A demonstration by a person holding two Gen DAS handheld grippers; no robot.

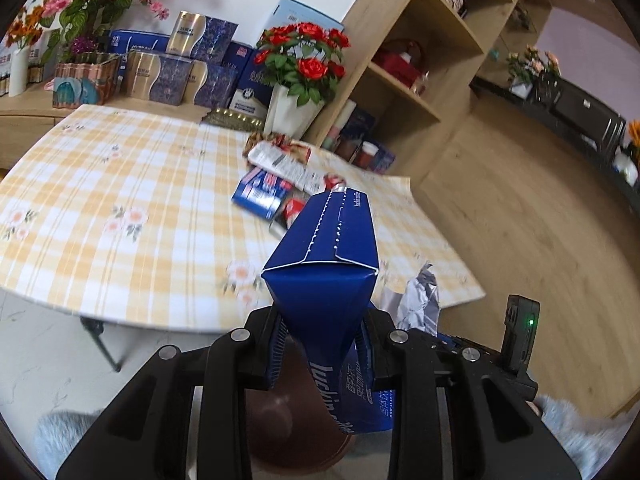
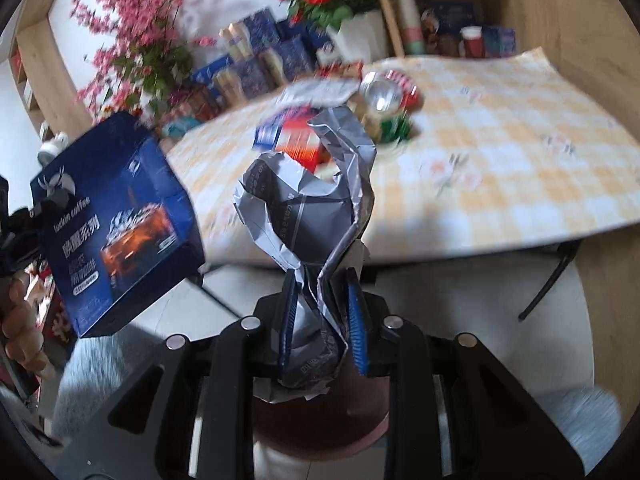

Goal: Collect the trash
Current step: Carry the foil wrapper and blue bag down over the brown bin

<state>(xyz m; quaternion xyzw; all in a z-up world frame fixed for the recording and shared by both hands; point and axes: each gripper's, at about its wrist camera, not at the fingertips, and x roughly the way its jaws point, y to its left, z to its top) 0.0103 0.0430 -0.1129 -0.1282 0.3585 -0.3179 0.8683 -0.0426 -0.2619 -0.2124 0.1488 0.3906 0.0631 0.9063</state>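
Observation:
In the left wrist view my left gripper [image 1: 324,346] is shut on a dark blue coffee box [image 1: 324,256], which sticks out ahead over the table's near edge. My right gripper [image 2: 320,320] is shut on a crumpled silver-grey wrapper [image 2: 308,208]; that wrapper [image 1: 420,300] also shows just right of the box. From the right wrist the blue box [image 2: 116,224] hangs at the left, off the table. More trash lies on the yellow checked tablecloth [image 1: 120,184]: a blue-red packet [image 1: 260,192], a white wrapper [image 1: 280,160], and blurred cans [image 2: 384,100].
A white vase of red roses [image 1: 300,64] and stacked gift boxes [image 1: 180,64] stand at the table's far side, with wooden shelves [image 1: 420,60] on the right. A brown round shape [image 1: 288,420] lies below both grippers. The table leg [image 1: 100,340] stands on pale floor.

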